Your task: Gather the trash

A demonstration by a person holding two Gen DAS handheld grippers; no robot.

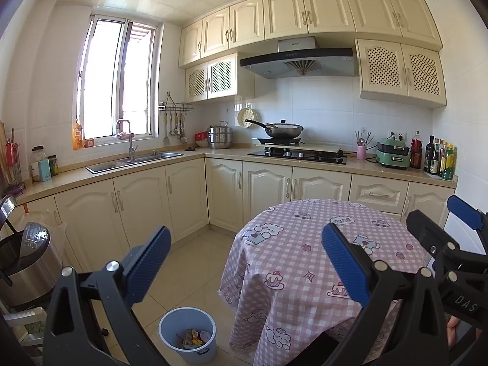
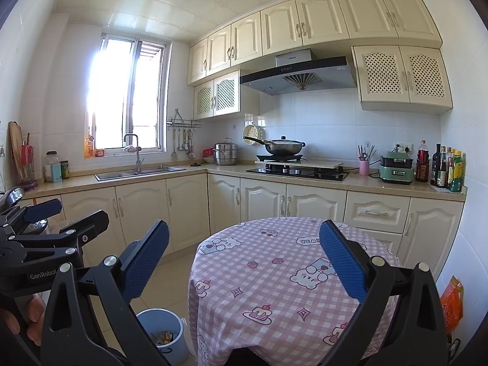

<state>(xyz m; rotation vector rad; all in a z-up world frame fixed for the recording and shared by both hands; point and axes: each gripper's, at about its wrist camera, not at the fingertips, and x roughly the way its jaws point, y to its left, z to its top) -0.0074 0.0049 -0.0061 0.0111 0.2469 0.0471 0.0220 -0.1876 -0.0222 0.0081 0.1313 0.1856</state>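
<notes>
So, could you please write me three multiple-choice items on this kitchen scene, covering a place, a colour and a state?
1. Where does the round light-blue plastic bin stand?
A. on the floor left of the round table with the pink checked cloth
B. on the counter
C. in the sink

2. What colour are the gripper pads?
A. red
B. blue
C. white

3. How do the left gripper and right gripper stand?
A. both shut
B. one holding trash
C. both open, empty

Answers: 1 A, the bin sits on floor tiles; 2 B, the pads are blue; 3 C, the fingers are spread with nothing between.
</notes>
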